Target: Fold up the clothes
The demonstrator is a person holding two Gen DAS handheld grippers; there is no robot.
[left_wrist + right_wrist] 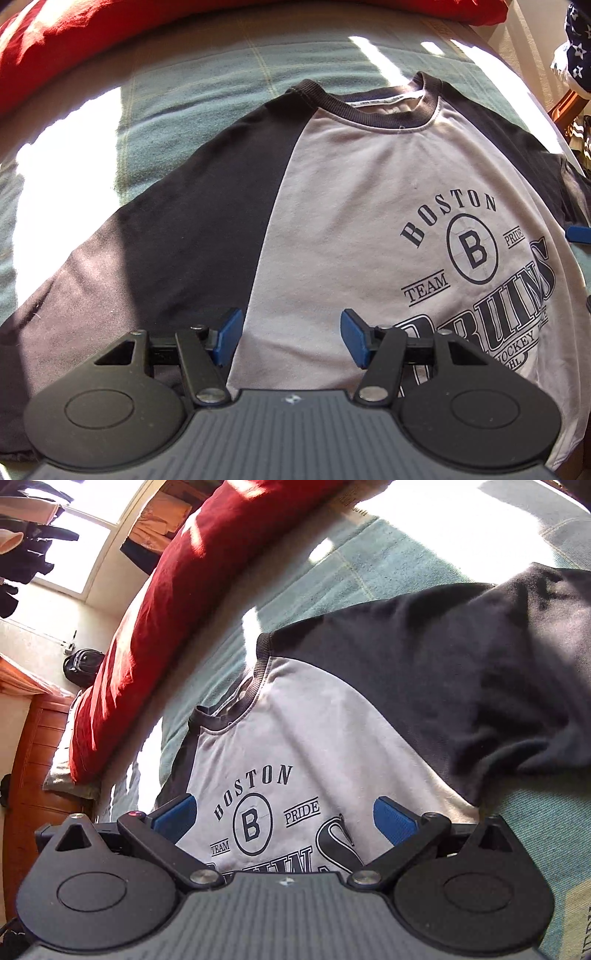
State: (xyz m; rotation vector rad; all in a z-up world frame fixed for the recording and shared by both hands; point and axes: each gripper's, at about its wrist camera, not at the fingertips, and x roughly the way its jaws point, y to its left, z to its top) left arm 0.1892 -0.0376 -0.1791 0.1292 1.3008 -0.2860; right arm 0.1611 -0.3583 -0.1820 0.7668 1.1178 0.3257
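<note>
A white T-shirt (351, 177) with black sleeves and a "Boston Bruins" print lies face up, spread flat on a teal bedspread (207, 88). My left gripper (291, 338) hangs over the shirt's lower chest by the left sleeve seam, its blue pads (229, 338) apart with nothing held between them. In the right wrist view the same shirt (314, 731) lies below my right gripper (284, 819), which is open wide over the print. The black sleeve (480, 657) on that side is rumpled. A blue finger (578, 233) of the right gripper shows at the left view's right edge.
A red pillow (166, 609) runs along the far side of the bed beyond the collar. Wooden furniture (33, 738) and a black bag (81, 664) stand past the bed's end. Star-patterned fabric (576, 44) hangs at the far right. Bright sun patches fall on the bedspread.
</note>
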